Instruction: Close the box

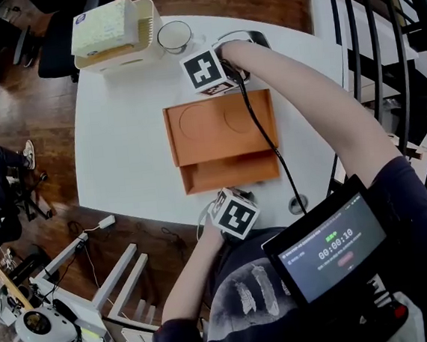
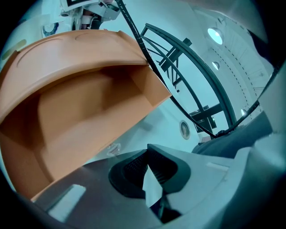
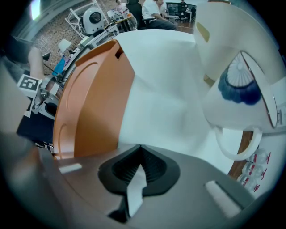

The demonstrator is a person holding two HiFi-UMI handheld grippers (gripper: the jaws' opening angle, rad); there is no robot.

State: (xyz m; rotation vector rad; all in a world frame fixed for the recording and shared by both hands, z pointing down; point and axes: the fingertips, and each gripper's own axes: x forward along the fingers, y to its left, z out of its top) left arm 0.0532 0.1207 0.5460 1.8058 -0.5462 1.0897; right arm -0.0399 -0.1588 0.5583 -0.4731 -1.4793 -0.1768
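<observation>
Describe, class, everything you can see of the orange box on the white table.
The orange box is rectangular, matte, perhaps card or plastic, with two shallow circles pressed into its lid. It sits on the white table between the left tool and right tool. Its lid stands raised over a bare interior on the left tool's side, so it is not closed.

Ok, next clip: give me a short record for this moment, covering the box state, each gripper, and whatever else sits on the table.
box: orange box, lid raised on the near side, interior showing, not yet closed
left gripper: left gripper, jaws together, nothing held, facing the box's open near side
right gripper: right gripper, jaws together, nothing held, at the box's far side
surface: white table
other items: mug and cream basket at the far edge
</observation>
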